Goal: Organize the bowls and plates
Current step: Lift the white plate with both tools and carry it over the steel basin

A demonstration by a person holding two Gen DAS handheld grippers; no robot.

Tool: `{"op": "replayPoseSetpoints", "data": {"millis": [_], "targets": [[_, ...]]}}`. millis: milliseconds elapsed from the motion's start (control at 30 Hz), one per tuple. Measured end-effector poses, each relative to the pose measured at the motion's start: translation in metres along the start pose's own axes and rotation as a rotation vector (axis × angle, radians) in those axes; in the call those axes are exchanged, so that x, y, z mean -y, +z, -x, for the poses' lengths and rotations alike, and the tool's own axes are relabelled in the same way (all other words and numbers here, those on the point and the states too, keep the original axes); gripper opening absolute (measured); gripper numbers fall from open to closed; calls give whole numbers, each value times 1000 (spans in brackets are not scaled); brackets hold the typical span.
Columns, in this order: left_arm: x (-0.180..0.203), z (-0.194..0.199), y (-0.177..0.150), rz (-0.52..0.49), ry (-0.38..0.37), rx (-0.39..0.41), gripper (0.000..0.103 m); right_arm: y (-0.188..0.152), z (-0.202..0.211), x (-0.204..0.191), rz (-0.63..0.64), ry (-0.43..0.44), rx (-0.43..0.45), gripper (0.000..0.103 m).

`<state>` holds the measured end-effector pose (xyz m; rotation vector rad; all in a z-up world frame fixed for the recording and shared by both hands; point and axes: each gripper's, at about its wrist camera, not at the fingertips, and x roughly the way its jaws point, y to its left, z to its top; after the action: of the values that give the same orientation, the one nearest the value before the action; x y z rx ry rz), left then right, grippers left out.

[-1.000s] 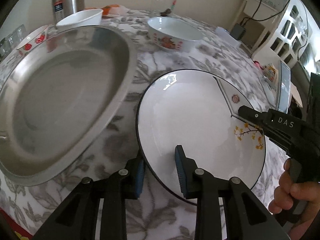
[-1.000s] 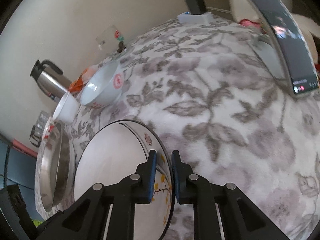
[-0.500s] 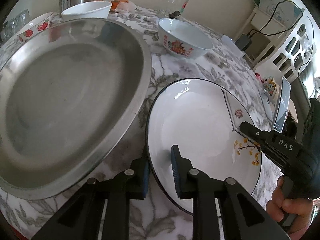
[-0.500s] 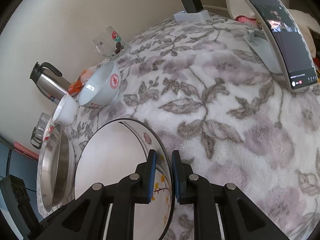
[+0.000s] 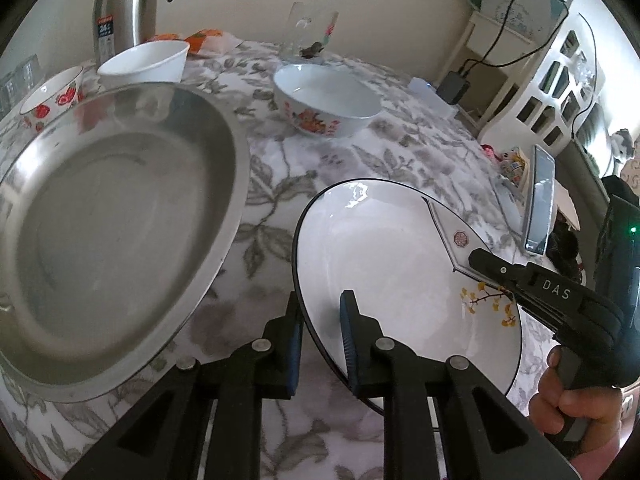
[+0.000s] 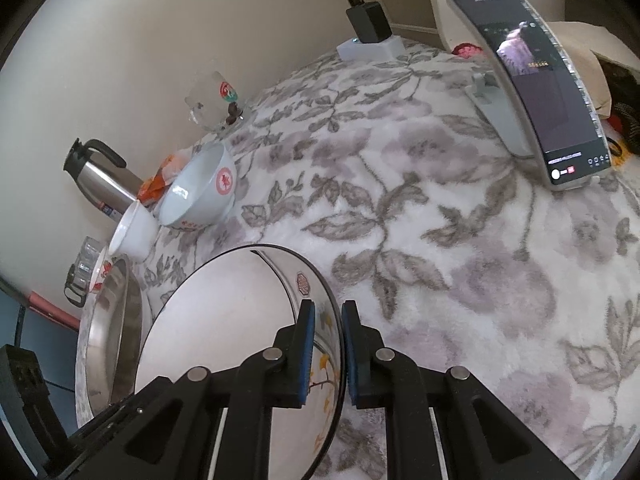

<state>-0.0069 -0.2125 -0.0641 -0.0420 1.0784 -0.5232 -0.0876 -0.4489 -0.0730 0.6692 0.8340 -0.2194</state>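
A white plate [image 5: 392, 256] with a black rim and a yellow flower print is held above the floral tablecloth by both grippers. My left gripper [image 5: 320, 312] is shut on its near left rim. My right gripper [image 6: 328, 324] is shut on the opposite rim, also seen in the left wrist view [image 5: 480, 260]. The plate shows in the right wrist view [image 6: 224, 312] too. A large steel plate [image 5: 104, 224] lies to the left. A red-patterned white bowl [image 5: 326, 100], a plain white bowl [image 5: 144, 62] and a small strawberry bowl [image 5: 52, 94] stand behind.
A steel thermos [image 5: 124, 4], a glass mug [image 5: 308, 36] and an orange packet [image 5: 204, 40] stand at the far edge by the wall. A phone on a stand [image 6: 532, 96] and a charger [image 6: 368, 36] are at the right.
My left gripper closed on the plate's rim. Both grippers lifted the plate slightly and the view drew back from the steel plate.
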Motion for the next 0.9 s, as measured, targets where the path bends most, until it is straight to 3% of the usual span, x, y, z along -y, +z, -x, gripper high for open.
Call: {"op": "replayPoseSetpoints", "data": {"millis": [267,667,900], "targets": [[6,16,8,-15,-29,42,19,8,22,-10,40,-5,60,15],[-3,80,33,5,-111,188,18,24,88,-67,163,32,272,15],[-40,102,42,75,-99,224,18,18,80,-114,236,42,249,15]]}}
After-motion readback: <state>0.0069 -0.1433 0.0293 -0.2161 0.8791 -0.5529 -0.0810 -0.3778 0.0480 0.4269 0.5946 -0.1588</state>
